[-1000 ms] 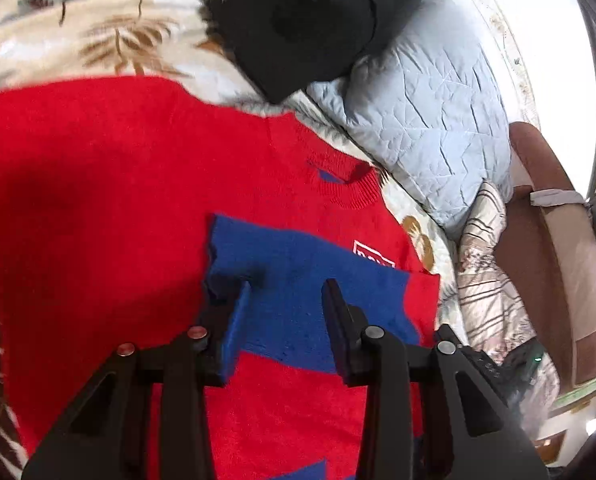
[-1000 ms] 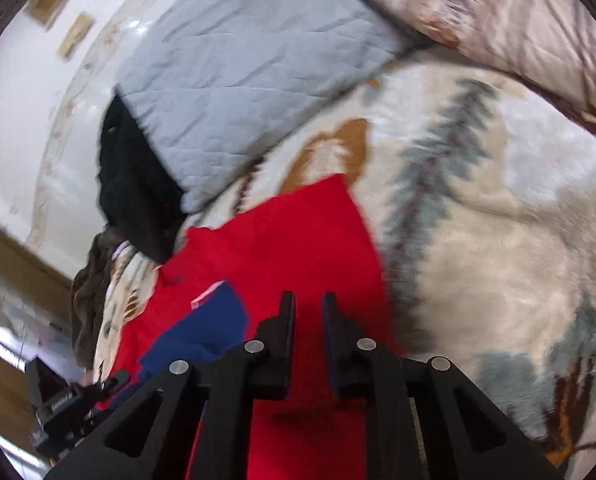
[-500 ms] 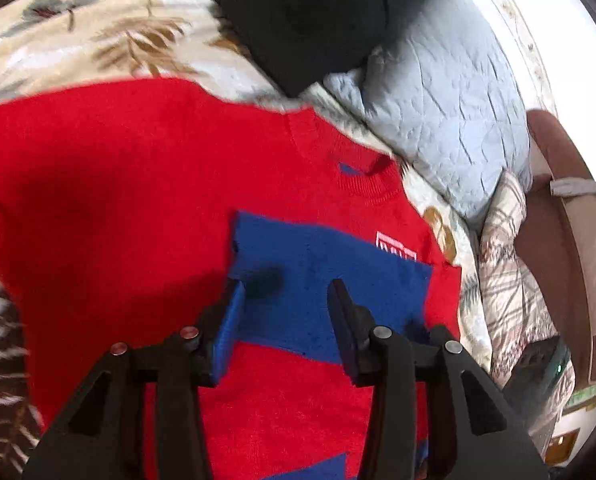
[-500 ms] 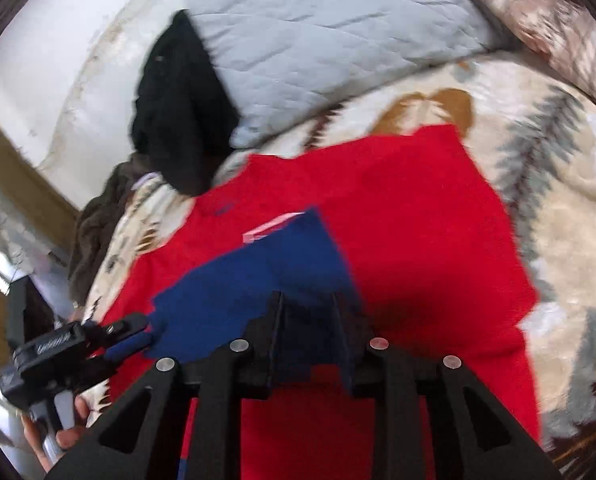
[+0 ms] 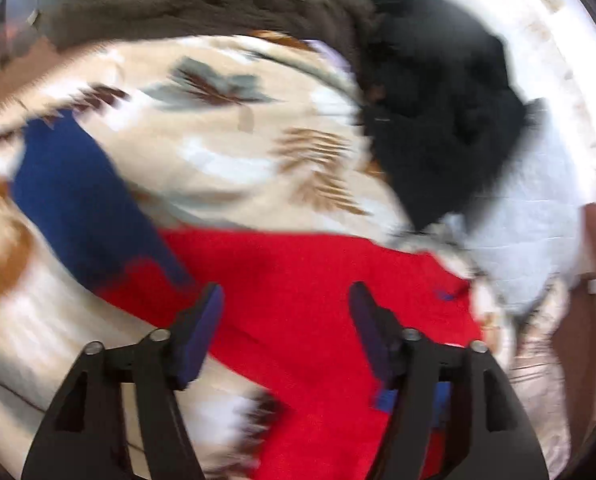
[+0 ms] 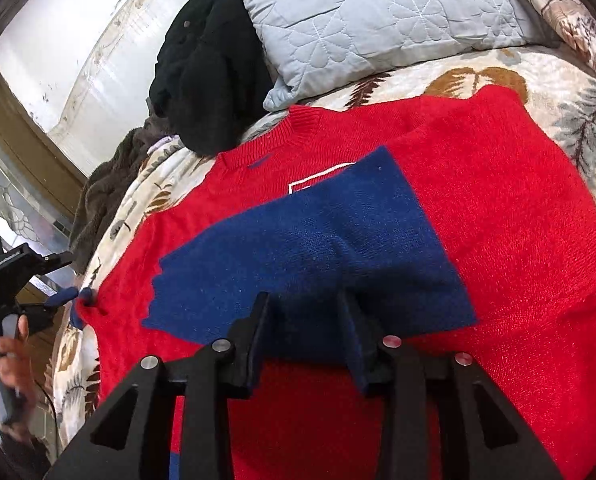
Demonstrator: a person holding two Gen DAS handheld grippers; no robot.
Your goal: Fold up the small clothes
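Both grippers' fingers (image 6: pixel 344 332) above sweater (image 6: pixel 498 208)

sweater (image 6: pixel 498 216) lies on blanket (image 6: pixel 478 76), before pillow (image 6: pixel 378 12)

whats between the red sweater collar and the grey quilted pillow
In the right wrist view, a strip of leaf-print blanket separates the red sweater collar from the grey quilted pillow.

The left wrist view is motion-blurred. The red sweater (image 6: pixel 498 208) runs off the bottom edge; its blue sleeve (image 6: pixel 306 248) hides the white logo (image 6: pixel 318 178).
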